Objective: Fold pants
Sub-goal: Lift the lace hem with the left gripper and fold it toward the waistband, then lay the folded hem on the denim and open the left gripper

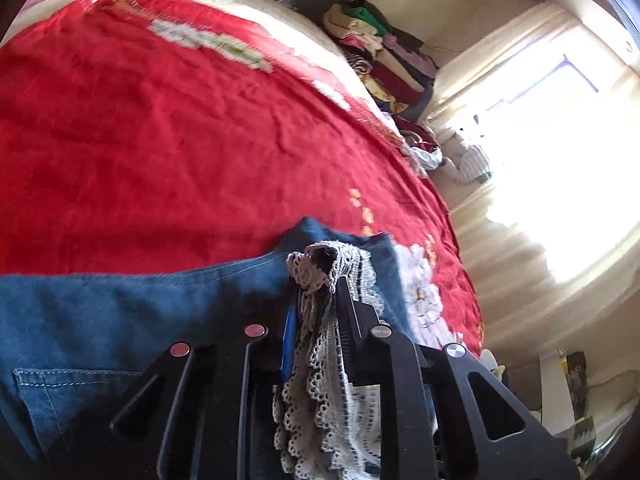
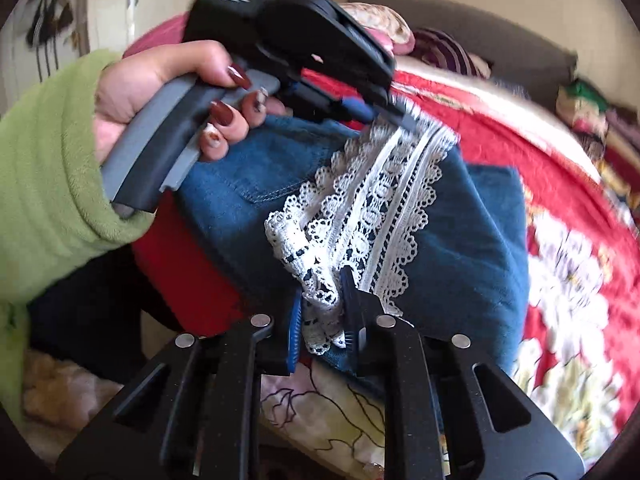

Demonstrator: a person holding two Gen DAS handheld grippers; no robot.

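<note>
1. One pair of blue denim pants (image 2: 460,240) with one white lace trim (image 2: 372,200) lies on the red bedspread (image 1: 140,140), at its near edge.
2. Two grippers: the left gripper (image 2: 380,114) clamps the far end of the lace; the right gripper (image 2: 320,312) pinches its near end.
3. A hand (image 2: 160,92) in a green sleeve (image 2: 48,168) grips the left handle, tilted downward.
4. The lace strip runs straight between the grippers, away from the bedspread's near edge.

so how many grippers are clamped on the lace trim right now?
2. The right gripper pinches the near end of the white lace trim on the blue denim pants; the left gripper grips its far end.
</note>
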